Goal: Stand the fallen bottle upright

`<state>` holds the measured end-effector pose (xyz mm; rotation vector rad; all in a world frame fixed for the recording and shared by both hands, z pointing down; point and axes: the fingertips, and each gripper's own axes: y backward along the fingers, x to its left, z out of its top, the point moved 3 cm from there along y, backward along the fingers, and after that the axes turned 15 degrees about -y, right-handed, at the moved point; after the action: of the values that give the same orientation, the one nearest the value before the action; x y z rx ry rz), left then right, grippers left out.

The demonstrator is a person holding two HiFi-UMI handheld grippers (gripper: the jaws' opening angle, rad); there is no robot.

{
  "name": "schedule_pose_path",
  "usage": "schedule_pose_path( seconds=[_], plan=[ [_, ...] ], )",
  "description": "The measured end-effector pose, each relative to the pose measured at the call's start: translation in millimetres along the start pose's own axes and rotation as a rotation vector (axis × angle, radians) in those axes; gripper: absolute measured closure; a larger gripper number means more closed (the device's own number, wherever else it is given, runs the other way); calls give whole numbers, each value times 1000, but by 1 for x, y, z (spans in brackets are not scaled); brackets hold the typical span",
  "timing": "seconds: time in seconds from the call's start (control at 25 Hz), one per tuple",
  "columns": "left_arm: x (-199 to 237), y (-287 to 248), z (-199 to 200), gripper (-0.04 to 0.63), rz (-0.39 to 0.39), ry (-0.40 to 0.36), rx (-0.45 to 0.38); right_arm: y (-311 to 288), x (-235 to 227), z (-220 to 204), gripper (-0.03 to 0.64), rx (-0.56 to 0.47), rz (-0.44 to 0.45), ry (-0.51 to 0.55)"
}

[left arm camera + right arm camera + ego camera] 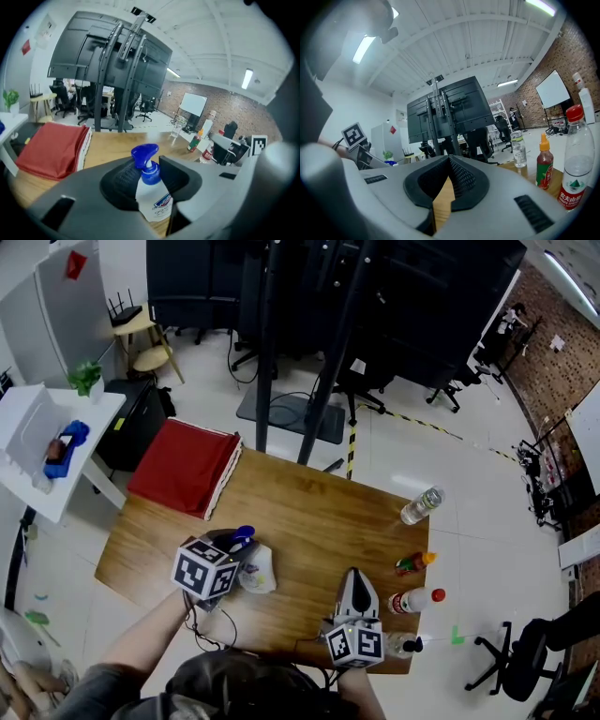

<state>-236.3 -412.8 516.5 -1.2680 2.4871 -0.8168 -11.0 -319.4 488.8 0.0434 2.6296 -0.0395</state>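
Spray bottle (154, 202) clamped in left gripper (150, 174) jaws, base hidden; right gripper (449, 163) clenched empty.

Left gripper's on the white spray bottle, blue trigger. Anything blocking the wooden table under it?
Nothing visible. The left gripper is shut on the white spray bottle with blue trigger; the wooden table around it is bare. The folded red cloth lies well to the side.

Bottles: five.
- one white plastic spray bottle with blue trigger head (152, 194), between left gripper (236, 545) jaws
- four right of right gripper (355, 576) jaws:
  - clear water bottle (421, 504)
  - red sauce bottle with orange cap (412, 564)
  - clear red-capped bottle (412, 601)
  - pale dark-capped bottle (401, 645)

Folded red cloth (186, 467): one, ahead-left of left jaws.

Wooden table (309, 512): one.

Grippers: two.
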Motion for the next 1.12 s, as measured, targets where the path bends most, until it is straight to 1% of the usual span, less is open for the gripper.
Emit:
schedule_pose_path(
  seconds=[0.08, 0.16, 0.32, 0.48, 0.56, 0.64, 0.88, 0.96, 1.12],
  plan=[
    [-3, 6, 5, 448, 40, -80, -19, 2, 2, 1, 600, -1, 6, 7],
    [-4, 9, 6, 448, 69, -124, -38, 4, 4, 1, 600, -2, 10, 11],
    [-3, 7, -3, 448, 126, -163, -101, 10, 7, -2, 600, 1, 14, 8],
    [4, 7, -13, 446, 246, -213, -187, 13, 12, -4, 600, 11, 18, 21],
    [5, 8, -18, 446, 302, -222, -222, 15, 13, -6, 600, 17, 21, 29],
    [5, 9, -21, 445, 338, -226, -260, 17, 14, -7, 600, 13, 23, 30],
    [-3, 9, -29, 445, 378, -264, -350, 25, 16, -14, 600, 23, 27, 35],
    [-5, 11, -31, 443, 385, -269, -364, 27, 18, -15, 600, 29, 27, 33],
    [-9, 9, -31, 443, 358, -283, -365, 32, 23, -12, 600, 29, 25, 49]
  ],
)
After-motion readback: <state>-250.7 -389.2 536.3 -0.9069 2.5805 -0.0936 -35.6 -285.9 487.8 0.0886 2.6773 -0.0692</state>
